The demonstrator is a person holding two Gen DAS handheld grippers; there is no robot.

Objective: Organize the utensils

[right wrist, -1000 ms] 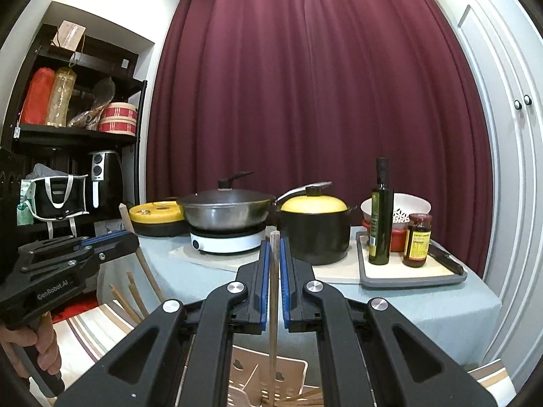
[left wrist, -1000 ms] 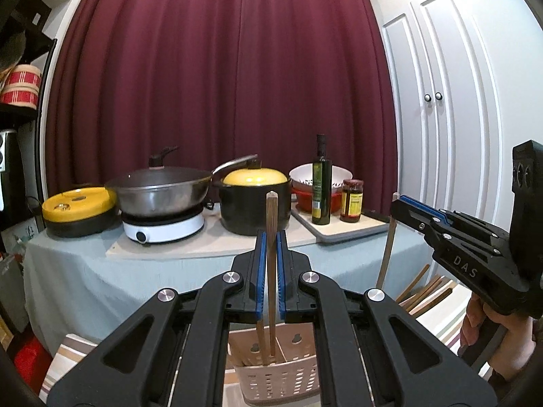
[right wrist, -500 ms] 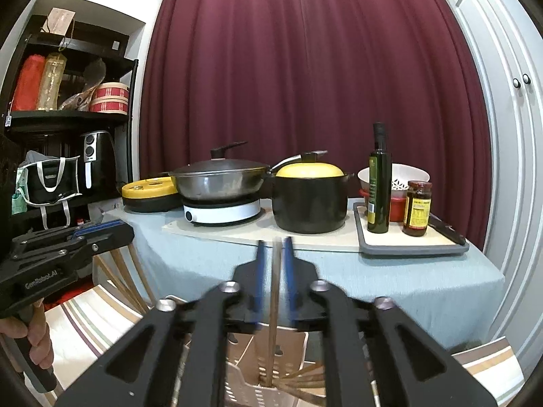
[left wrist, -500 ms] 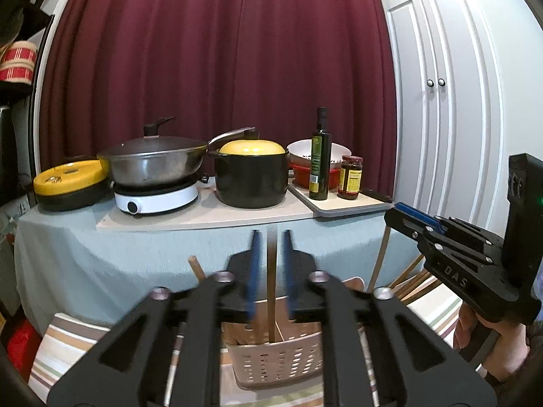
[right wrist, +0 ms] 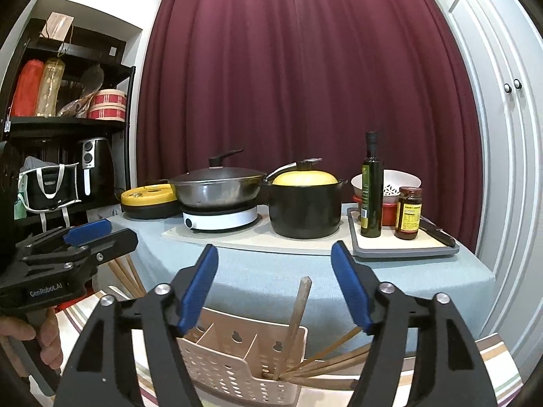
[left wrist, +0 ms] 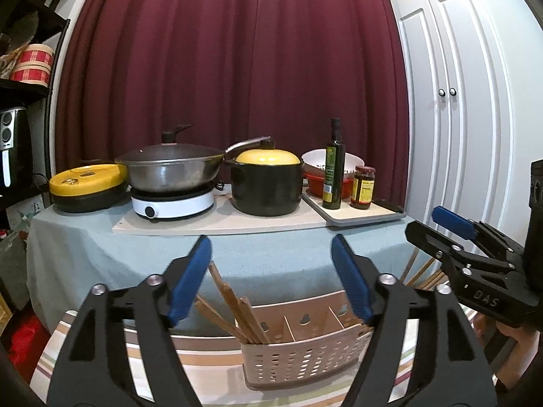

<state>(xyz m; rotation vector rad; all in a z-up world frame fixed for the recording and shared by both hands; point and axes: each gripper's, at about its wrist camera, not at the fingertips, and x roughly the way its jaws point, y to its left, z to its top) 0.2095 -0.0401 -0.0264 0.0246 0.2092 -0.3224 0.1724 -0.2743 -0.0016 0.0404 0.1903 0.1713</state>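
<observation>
left gripper [left wrist: 271, 281]: fingers spread wide, nothing between them; it hangs above the left end of the caddy.
right gripper [right wrist: 275, 285]: fingers likewise apart and bare, above the right end.
caddy [left wrist: 305, 359]: pale perforated plastic, three compartments, standing on a striped cloth [left wrist: 203, 363] below both grippers.
left chopsticks [left wrist: 234, 308]: thin square wooden sticks in the left end compartment, long axes leaning up and out to the left.
right chopsticks [right wrist: 325, 359]: in the right end compartment, most fanned low toward the right; one [right wrist: 298, 308] stands nearly upright, just below and between the right fingers.
key relation: that stick is nearest the right gripper; any next grasp probably comes straight down.
background: cookware on a cloth-covered table [left wrist: 85, 240].
</observation>
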